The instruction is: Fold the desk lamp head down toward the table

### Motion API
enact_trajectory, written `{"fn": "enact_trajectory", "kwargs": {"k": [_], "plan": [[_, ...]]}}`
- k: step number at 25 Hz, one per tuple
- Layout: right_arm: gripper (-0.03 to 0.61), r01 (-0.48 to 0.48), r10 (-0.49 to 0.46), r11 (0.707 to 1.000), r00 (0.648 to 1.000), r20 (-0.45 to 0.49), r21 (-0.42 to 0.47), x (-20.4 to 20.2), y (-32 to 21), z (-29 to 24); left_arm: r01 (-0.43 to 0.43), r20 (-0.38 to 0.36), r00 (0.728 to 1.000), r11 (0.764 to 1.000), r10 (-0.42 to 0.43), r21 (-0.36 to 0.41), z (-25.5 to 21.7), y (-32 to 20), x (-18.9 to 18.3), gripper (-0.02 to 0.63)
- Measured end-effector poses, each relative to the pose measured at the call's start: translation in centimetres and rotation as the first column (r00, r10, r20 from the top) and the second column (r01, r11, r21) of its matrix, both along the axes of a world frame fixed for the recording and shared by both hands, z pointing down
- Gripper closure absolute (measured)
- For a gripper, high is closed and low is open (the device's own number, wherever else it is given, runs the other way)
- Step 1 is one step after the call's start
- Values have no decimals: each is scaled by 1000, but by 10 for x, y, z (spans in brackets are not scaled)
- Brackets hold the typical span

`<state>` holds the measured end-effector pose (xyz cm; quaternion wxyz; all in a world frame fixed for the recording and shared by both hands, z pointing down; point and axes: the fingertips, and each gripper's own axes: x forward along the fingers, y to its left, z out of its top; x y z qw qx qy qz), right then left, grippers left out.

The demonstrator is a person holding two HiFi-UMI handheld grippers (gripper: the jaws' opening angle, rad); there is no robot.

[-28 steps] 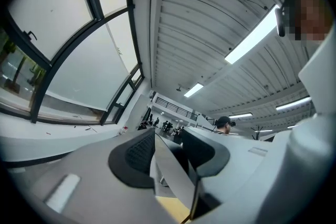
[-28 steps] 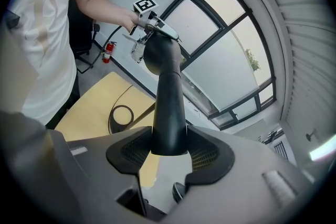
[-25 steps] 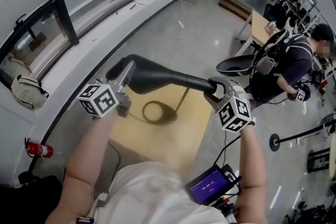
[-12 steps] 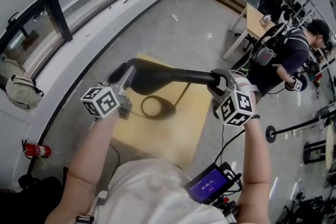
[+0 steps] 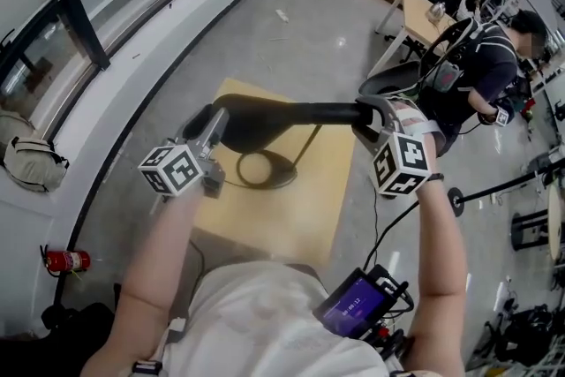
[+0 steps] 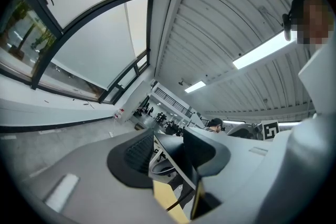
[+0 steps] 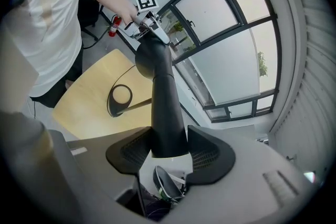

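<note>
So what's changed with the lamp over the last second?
The lamp head has tipped: its wide end, in the left gripper, has come down, so it now lies about level instead of sloping toward the right gripper. Both grippers kept their grip; the ring base stayed on the table.

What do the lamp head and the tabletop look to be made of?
The lamp head looks like plastic or painted metal, matte black: a smooth, even surface with only a faint sheen. The table looks like light wood or wood-look laminate: pale yellow, flat and smooth, with the grain too blurred to tell.
</note>
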<state>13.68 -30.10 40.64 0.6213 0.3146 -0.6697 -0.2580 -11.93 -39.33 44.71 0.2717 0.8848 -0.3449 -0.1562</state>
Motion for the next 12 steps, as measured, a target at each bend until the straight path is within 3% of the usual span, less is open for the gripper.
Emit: {"fn": "enact_trajectory", "kwargs": {"k": [12], "plan": [[351,14,-16,1000,995,-97,-18,0,-1,-6,-37,-36,999,997,35,-66,28,1,9,440]]}}
